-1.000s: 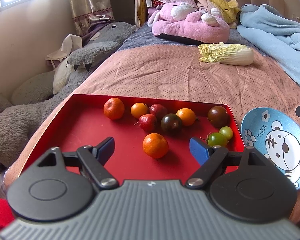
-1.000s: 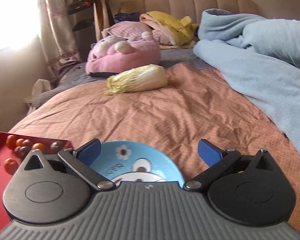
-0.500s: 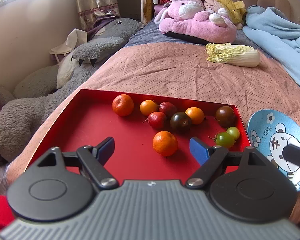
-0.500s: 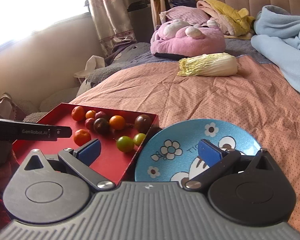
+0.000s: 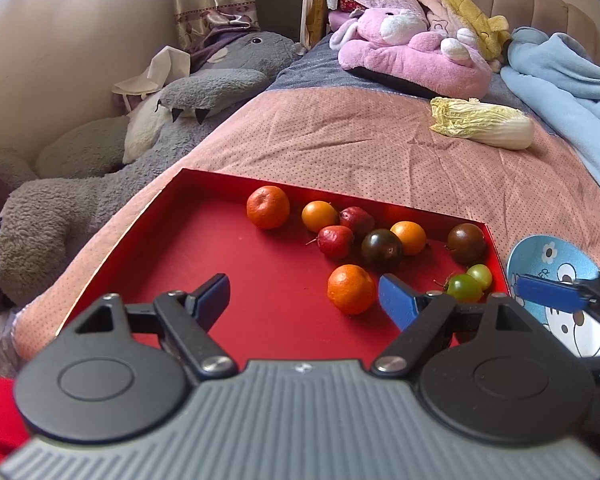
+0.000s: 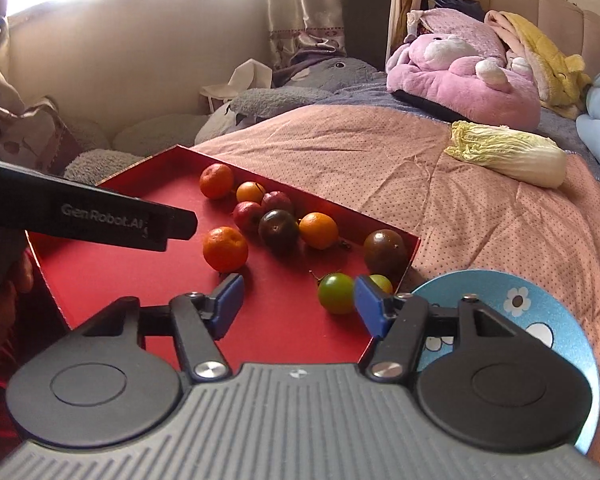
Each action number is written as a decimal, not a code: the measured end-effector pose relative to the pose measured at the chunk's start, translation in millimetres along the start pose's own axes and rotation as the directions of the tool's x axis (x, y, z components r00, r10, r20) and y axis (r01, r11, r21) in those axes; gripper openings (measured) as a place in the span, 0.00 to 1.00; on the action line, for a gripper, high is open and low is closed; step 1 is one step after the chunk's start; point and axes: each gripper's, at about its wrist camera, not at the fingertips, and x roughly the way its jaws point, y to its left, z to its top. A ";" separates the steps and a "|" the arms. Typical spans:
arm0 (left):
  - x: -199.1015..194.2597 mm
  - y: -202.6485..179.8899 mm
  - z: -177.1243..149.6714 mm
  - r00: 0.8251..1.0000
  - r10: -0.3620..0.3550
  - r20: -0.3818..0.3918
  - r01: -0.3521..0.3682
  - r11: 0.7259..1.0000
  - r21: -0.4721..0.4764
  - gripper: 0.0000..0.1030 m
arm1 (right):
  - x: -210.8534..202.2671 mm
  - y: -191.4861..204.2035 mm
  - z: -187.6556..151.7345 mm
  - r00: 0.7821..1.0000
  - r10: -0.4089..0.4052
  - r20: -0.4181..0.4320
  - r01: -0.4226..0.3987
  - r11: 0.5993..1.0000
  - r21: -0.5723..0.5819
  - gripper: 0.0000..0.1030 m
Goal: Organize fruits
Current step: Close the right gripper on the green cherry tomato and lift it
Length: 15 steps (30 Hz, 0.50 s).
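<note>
Fruits (image 5: 351,289) sit in red tray (image 5: 220,256) (both grippers (image 5: 304,296) (image 6: 298,300) spread wide, holding nothing).

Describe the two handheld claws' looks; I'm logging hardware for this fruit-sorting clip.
Both match: the left claw and right claw have blue finger pads on black linkage arms with silver pivot screws, two round black discs, and a ribbed grey body. The left one's side reads "GenRobot.AI" in the right wrist view.

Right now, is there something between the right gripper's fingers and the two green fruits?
No. In the right wrist view, only bare red tray floor separates the open right gripper from the green fruits, beside its right finger.
</note>
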 end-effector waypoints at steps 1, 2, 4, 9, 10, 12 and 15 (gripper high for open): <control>0.1 0.9 0.1 1.000 -0.004 0.000 0.004 1.000 -0.002 0.81 | 8.4 1.7 1.1 1.000 -0.018 -0.016 0.018 1.000 -0.023 0.54; 0.0 1.8 0.0 1.000 -0.005 0.000 0.005 1.000 -0.004 0.81 | 15.6 2.6 1.3 0.999 -0.034 -0.030 0.033 0.999 -0.042 0.50; 0.4 4.3 0.4 1.000 -0.007 0.003 0.007 1.000 -0.010 0.80 | 27.3 2.4 3.0 0.996 -0.068 -0.048 0.065 0.995 -0.074 0.46; 5.8 6.9 1.0 1.000 -0.019 -0.021 0.019 0.999 -0.035 0.79 | 46.1 -1.4 1.1 0.987 -0.142 -0.070 0.128 0.977 -0.172 0.40; 6.8 6.1 0.7 0.999 -0.021 -0.025 0.020 0.999 -0.032 0.79 | 46.7 -1.5 0.9 0.989 -0.136 -0.065 0.122 0.975 -0.186 0.40; 9.1 3.9 0.2 0.999 -0.021 -0.033 0.020 0.999 -0.025 0.79 | 49.0 2.5 1.2 0.988 -0.141 -0.059 0.123 0.964 -0.237 0.40; 13.5 3.0 -0.3 0.998 -0.021 -0.051 0.020 1.000 -0.024 0.79 | 52.9 12.5 0.7 0.988 -0.143 -0.059 0.117 0.940 -0.321 0.40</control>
